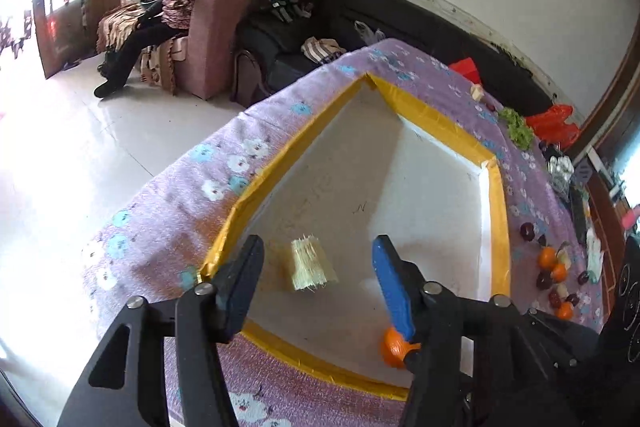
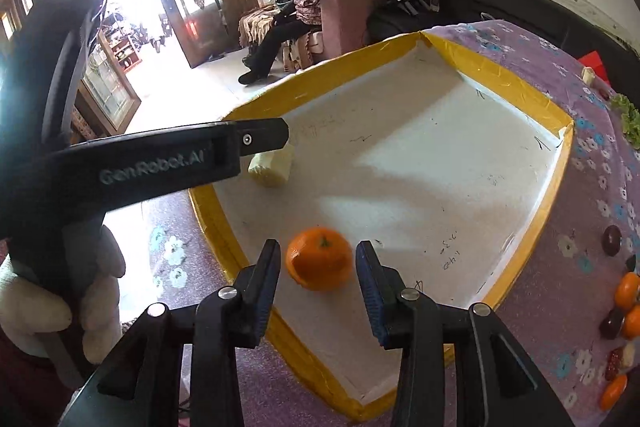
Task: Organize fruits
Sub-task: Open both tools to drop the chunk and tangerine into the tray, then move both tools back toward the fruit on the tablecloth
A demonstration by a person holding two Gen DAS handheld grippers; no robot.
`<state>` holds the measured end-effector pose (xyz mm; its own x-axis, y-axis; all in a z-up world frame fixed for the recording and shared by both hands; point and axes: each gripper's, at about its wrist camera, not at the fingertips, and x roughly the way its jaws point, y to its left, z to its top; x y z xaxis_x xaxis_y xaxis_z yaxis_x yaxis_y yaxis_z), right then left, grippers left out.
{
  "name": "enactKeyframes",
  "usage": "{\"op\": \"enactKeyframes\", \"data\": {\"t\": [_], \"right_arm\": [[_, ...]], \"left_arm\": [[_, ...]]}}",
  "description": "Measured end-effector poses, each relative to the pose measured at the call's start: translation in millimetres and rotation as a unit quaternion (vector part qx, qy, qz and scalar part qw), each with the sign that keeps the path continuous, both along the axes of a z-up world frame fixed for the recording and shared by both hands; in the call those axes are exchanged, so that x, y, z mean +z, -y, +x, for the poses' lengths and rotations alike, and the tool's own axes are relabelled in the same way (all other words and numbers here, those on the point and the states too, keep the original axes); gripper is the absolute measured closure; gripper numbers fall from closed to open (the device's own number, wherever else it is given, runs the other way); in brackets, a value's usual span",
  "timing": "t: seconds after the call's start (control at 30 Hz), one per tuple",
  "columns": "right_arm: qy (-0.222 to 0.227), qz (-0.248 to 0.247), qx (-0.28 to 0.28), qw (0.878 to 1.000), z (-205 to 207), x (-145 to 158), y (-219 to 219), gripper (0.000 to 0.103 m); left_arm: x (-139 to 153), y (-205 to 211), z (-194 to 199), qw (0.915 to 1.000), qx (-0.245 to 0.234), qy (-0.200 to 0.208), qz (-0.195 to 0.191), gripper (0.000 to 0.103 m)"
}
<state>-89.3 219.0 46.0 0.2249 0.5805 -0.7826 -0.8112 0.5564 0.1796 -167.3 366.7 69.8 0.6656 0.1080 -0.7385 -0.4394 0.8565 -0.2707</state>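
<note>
Both grippers are hanging over the white tray with the yellow taped rim. The left gripper has its jaws apart, and a pale yellow chunk sits loose on the tray floor between them. The right gripper is parted too, with the orange resting on the tray between its fingers, pads not quite touching it. More fruit is off on the purple cloth.

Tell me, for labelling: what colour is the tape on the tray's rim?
Yellow tape, clearest in the right wrist view.
</note>
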Motion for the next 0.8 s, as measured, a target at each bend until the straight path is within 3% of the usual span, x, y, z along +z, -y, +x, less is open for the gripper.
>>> {"op": "enactKeyframes", "data": {"t": [0.13,0.2,0.37,0.53,0.67,0.77,0.8], "right_arm": [[0.008,0.035,-0.016,0.999,1,21,26,0.05],[0.01,0.055,-0.034,0.998,4,33,47,0.049],[0.026,0.099,-0.112,0.988,19,56,132,0.042],[0.045,0.098,-0.244,0.964,52,63,249,0.037],[0.013,0.074,-0.324,0.943,72,42,321,0.037],[-0.006,0.062,-0.329,0.942,72,23,335,0.037],[-0.012,0.061,-0.324,0.944,73,17,333,0.037]], "left_arm": [[19,3,-14,0.9995,0.03,0.008,0.004,0.023],[31,14,-22,0.9992,0.032,0.022,0.009,0.018],[53,59,-22,0.9974,-0.026,0.065,-0.014,0.018],[58,117,-8,0.9921,-0.1,0.074,-0.009,0.018],[38,160,14,0.9865,-0.157,0.047,-0.011,0.018],[19,187,31,0.9809,-0.192,0.019,-0.021,0.019],[15,193,35,0.9795,-0.2,0.017,-0.02,0.023]]}}
